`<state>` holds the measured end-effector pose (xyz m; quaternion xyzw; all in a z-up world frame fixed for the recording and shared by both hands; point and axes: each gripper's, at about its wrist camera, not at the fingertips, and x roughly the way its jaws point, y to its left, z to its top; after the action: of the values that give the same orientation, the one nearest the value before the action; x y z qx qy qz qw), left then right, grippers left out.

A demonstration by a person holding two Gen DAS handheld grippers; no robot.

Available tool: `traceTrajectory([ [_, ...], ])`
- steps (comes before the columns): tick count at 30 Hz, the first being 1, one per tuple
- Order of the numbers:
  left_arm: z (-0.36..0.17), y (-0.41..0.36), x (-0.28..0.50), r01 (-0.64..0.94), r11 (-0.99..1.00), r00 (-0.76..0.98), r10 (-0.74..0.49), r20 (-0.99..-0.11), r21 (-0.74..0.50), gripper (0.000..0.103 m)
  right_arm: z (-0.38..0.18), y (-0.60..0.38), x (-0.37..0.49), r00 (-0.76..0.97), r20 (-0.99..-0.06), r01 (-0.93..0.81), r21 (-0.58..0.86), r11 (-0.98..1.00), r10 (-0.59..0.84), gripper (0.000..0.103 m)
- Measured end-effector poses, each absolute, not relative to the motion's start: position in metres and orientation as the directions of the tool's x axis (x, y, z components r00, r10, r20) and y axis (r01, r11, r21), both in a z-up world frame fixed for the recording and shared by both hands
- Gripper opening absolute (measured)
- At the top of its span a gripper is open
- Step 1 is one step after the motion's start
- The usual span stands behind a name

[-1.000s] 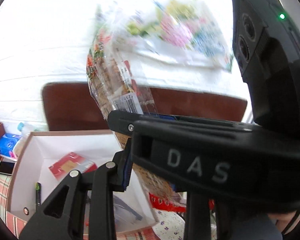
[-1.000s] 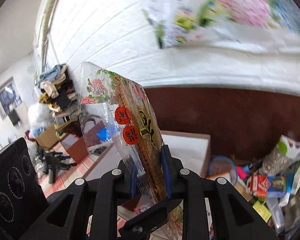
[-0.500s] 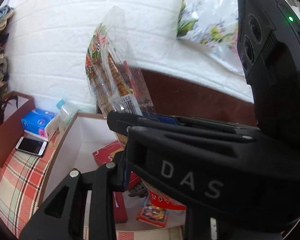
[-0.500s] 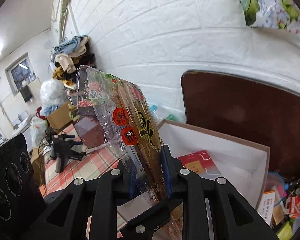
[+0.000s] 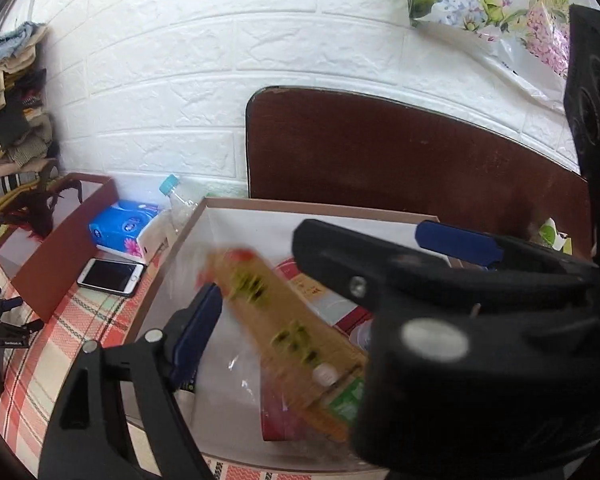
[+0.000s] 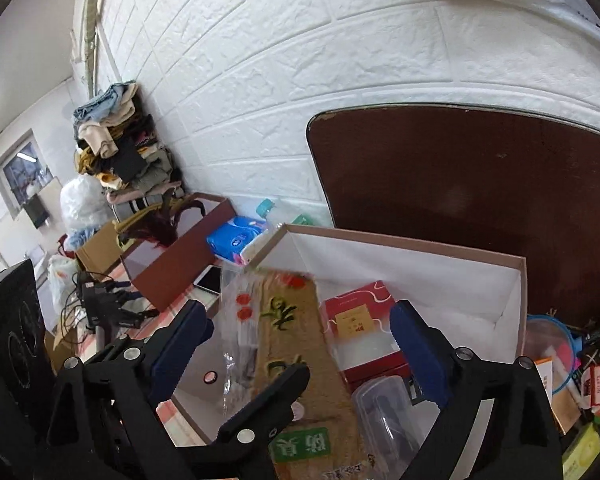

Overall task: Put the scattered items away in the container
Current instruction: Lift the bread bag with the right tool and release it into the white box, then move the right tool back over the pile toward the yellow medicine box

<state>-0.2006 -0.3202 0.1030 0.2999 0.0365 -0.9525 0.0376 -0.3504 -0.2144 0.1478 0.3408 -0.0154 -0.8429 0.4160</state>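
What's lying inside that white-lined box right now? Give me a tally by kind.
Going by the right wrist view, inside the box:
Snack packet, long and brown in clear wrap: 1
Red gift box: 1
Clear plastic container: 1
Small round thing on the box floor: 1
Total: 4 that I can make out; the jaws and packet hide more of the floor.

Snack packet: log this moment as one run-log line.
left gripper: just opened | right gripper: just opened | snack packet: released, blurred, above white-lined box | next: likely withdraw
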Motion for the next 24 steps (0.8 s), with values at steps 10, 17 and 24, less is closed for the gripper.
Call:
traceTrajectory([
  [10, 0.115, -0.292, -0.182, 0.056, -0.998, -0.834, -0.061, -0.548, 0.025, 0.089, 0.16, -0.175, -0.347, -0.455, -0.538, 0.663, 0.328, -0.673, -0.71, 0.095],
  [17, 0.12, -0.268, -0.179, 0.011, -0.998, -0.84, -0.041, -0.541, 0.059, 0.089, 0.167, -0.135, -0.341, -0.499, -0.535, 0.627, 0.32, -0.71, -0.682, 0.095],
  [24, 0.126, -0.238, -0.17, -0.078, -0.996, -0.849, 0.044, -0.527, 0.044, 0.092, 0.17, -0.089, -0.334, -0.547, -0.554, 0.568, 0.306, -0.764, -0.628, 0.095],
])
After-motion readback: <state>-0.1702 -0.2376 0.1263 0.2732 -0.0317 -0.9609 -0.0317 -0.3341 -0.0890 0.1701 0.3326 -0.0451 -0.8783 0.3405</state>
